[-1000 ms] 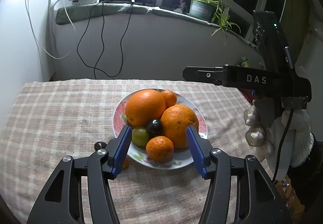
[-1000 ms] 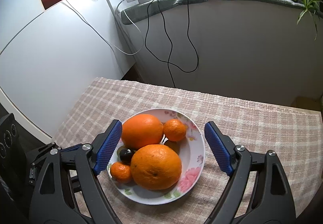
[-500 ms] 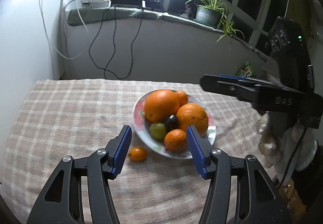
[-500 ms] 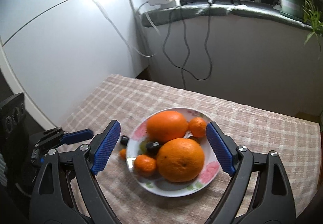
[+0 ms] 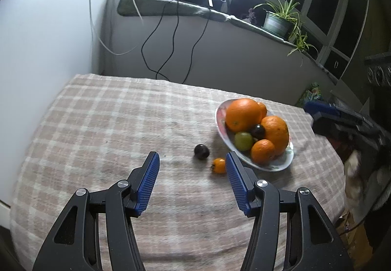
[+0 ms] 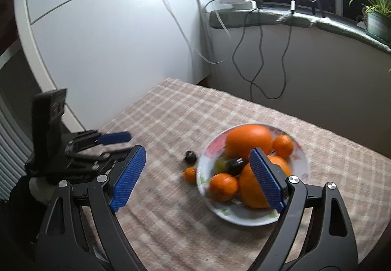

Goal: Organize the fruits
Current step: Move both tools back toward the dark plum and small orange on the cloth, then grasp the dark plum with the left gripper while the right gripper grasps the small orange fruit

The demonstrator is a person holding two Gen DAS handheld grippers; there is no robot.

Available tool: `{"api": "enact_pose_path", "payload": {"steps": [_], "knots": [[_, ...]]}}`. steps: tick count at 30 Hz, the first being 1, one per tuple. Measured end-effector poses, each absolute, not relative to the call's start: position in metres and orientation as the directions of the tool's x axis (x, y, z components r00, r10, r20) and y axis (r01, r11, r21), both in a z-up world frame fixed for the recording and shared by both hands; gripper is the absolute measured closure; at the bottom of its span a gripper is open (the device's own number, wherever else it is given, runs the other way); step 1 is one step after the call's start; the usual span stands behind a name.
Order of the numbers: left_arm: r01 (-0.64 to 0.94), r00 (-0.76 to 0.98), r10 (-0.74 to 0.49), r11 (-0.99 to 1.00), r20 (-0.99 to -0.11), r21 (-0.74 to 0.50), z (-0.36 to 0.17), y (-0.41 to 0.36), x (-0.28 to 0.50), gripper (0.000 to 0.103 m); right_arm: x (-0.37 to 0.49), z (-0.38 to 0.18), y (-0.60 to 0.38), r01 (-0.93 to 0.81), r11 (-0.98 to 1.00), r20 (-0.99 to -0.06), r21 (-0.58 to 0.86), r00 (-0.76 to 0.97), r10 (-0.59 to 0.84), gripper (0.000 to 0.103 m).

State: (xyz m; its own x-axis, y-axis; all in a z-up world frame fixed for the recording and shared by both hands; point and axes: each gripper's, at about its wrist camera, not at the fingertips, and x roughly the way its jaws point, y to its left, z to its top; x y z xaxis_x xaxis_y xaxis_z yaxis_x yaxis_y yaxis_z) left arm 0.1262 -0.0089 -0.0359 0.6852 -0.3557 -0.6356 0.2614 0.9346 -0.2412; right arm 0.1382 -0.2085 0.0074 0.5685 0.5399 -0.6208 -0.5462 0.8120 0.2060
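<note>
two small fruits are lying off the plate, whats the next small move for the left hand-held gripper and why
Probably ease the left hand-held gripper forward and slightly right to straddle the small orange fruit. That fruit and the dark plum lie on the checked cloth beside the plate, the jaws are open and empty, and the orange one is nearest.

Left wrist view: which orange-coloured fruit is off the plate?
The tiny orange fruit on the tablecloth, beside the dark plum. The other orange-coloured fruits all sit piled on the plate.
</note>
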Motion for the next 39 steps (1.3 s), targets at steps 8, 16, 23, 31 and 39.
{"api": "enact_pose_path", "payload": {"steps": [8,16,23,31,39], "knots": [[0.287,0.656,-0.394,0.919,-0.644,-0.270,-0.043,-0.002,0.136,0.055,0.101,-0.020,-0.188,-0.544,0.805,-0.635,0.237,0.540,0.552,0.031],[0.343,0.599,-0.454,0.890,-0.660,-0.301,-0.055,-0.015,0.149,0.064,0.098,-0.059,-0.165,-0.473,0.841,-0.701,0.264,0.505,0.504,0.057],[0.380,0.555,-0.486,0.870,-0.675,-0.313,-0.063,-0.020,0.165,0.069,0.107,-0.074,-0.152,-0.386,0.888,-0.727,0.251,0.530,0.436,0.063],[0.431,0.509,-0.506,0.850,-0.697,-0.303,-0.072,-0.026,0.182,0.071,0.116,-0.081,-0.137,-0.294,0.932,-0.743,0.212,0.570,0.349,0.069],[0.489,0.469,-0.520,0.826,-0.714,-0.281,-0.079,-0.032,0.192,0.071,0.125,-0.091,-0.134,-0.199,0.964,-0.762,0.176,0.593,0.262,0.070]]}}
